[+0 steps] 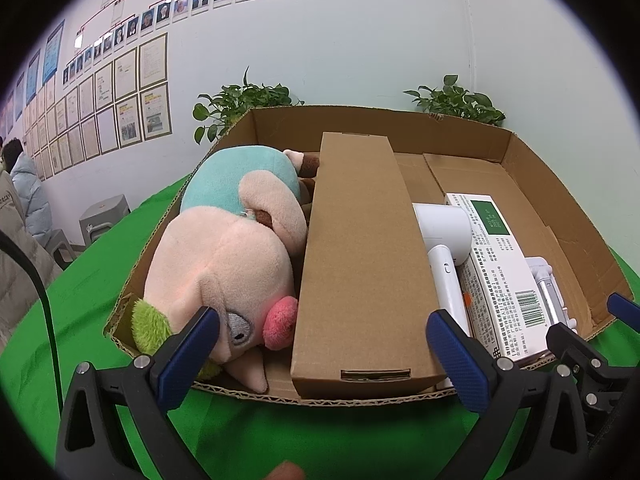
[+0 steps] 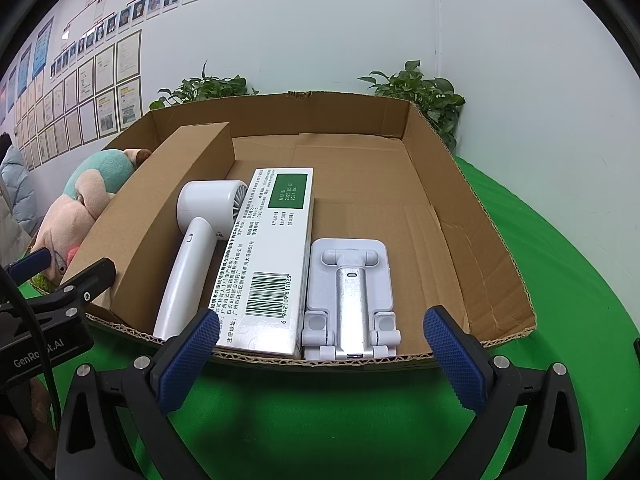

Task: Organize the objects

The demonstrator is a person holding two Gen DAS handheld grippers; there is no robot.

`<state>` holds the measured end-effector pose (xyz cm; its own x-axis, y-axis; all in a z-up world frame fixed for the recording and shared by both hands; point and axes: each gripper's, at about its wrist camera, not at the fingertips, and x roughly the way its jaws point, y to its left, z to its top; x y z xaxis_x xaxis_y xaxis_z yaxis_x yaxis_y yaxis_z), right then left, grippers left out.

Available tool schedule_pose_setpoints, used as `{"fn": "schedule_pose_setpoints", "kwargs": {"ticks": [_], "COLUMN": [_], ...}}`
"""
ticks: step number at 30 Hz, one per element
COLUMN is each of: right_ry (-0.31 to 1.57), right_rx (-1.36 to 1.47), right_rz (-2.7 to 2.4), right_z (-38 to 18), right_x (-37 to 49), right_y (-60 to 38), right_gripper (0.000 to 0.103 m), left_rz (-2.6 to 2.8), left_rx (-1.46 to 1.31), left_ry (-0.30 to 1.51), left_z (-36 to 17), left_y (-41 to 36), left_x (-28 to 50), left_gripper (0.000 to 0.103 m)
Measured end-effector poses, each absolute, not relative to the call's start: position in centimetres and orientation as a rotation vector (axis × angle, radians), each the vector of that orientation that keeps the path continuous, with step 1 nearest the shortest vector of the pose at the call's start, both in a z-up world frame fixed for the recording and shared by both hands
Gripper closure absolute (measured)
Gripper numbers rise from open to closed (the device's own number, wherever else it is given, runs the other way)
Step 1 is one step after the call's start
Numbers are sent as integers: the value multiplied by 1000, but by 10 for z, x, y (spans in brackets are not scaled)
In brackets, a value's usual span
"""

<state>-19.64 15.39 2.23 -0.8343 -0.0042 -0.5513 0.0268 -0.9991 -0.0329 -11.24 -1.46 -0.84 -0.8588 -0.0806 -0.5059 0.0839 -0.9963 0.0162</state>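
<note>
We held both grippers low in the frame, just before the near rim of an open cardboard tray [image 2: 476, 216] that sat on a green-covered worktop [image 2: 560, 280]. The left gripper [image 1: 320, 356] had its 2 blue-padded fingers [image 1: 192, 352] spread wide and empty, and the right gripper [image 2: 320, 356] was likewise parted, gripping nothing. Inside the tray, a long brown box [image 1: 360, 248] ran from front to back through the centre of the left view. Left of it lay a plush toy [image 1: 224, 260] in pink and teal, pressed against the box. Right of the box, side by side, lay a white hair dryer [image 2: 192, 248], a white carton with a barcode [image 2: 272, 256] and a pale folding stand [image 2: 350, 300]. 2 potted plants [image 2: 416, 88] stood behind the tray against the wall.
</note>
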Motion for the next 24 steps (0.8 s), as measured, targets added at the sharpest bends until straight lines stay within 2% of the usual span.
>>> {"fn": "schedule_pose_setpoints", "kwargs": {"ticks": [24], "right_ry": [60], "right_rx": [900], "right_rz": [-2993], "right_z": [22], "right_x": [-197], "right_y": [153], "right_gripper": [0], "left_rz": [-2947], "left_rx": [801], "left_ry": [1], "left_z": [-9], "left_y": [-13], "left_x": [-113], "left_gripper": [0]}}
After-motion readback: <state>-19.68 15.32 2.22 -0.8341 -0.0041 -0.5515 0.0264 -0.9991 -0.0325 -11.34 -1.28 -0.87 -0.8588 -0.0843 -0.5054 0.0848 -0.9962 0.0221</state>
